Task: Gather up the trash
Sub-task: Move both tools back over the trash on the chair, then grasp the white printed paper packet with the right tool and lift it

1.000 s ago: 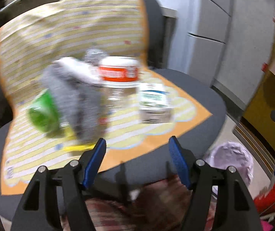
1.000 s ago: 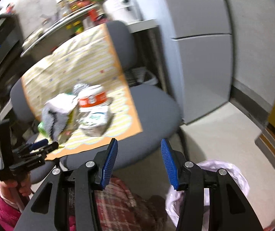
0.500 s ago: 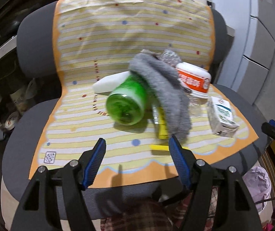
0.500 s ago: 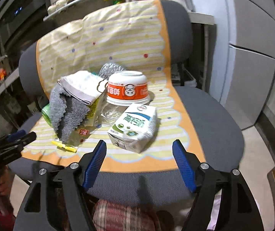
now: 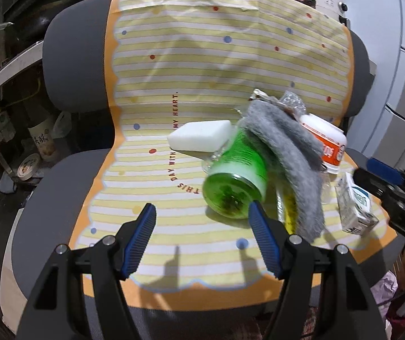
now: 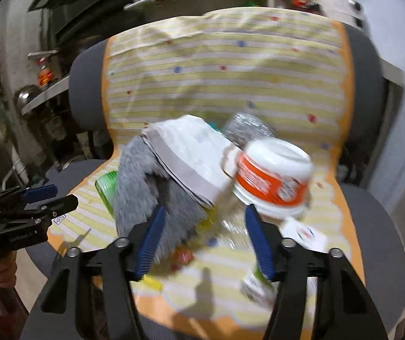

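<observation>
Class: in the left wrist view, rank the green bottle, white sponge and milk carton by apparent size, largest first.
1. green bottle, nearest the camera, so flattered.
2. white sponge.
3. milk carton, edge-distorted; close to the sponge.

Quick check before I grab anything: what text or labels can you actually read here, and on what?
"THIS DAY WITH … MY HEART." on the striped cloth, in an arc.
Orange band on the white cup: print cut off, unreadable.
Carton: print too small.
Right tongs view: all blurred.
</observation>
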Demonstrator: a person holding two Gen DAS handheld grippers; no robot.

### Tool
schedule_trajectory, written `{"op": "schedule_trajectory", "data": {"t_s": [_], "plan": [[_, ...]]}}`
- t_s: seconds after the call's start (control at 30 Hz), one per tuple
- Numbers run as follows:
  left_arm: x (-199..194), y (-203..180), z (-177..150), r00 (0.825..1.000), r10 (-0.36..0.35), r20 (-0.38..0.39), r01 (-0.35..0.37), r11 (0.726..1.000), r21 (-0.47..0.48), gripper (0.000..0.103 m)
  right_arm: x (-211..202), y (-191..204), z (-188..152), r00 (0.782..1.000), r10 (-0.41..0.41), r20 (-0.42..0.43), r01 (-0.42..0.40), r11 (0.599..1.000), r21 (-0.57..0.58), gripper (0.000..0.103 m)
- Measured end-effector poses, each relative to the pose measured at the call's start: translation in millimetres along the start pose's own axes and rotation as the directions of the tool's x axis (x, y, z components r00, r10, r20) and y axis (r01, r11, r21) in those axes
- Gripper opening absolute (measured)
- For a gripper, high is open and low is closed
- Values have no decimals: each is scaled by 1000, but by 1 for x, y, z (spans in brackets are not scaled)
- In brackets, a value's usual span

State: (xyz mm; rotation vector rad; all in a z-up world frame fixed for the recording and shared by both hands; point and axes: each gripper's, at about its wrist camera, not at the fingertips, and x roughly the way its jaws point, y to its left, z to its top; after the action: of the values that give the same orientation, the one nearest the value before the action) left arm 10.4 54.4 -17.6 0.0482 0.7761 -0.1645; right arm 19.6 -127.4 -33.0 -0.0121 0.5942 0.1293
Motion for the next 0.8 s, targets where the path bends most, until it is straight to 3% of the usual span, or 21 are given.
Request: {"op": "schedule_trajectory", "data": {"t_s": [0.07,0.17,0.3,0.5,0.67,0.8], "plan": [[6,3,2,1000,4,-9,-4,1000,-5,66,16,3,6,1000,-21,-18,21,999,-36,46],[12,9,5,1000,10,-18,-11,1000,-11,66,37,9,14,998,-4,-58,-1,996,-90,46],[16,14,8,1000,14,-18,-15,1000,-13,66,46,17,23,998,26,-51,-32,991,-129,46],[20,16,8,1000,3,-26,-3,1000,-19,66,63,19,28,997,-46,-65,35,986,-163,41],[19,17,4,999,-7,-33,7,1000,-14,66,58,10,23,995,-11,-98,-1,992,-123,40],[12,12,6,1000,-8,-13,8,1000,10,66,24,3,21,996,-5,-92,-3,996,-91,40]]}}
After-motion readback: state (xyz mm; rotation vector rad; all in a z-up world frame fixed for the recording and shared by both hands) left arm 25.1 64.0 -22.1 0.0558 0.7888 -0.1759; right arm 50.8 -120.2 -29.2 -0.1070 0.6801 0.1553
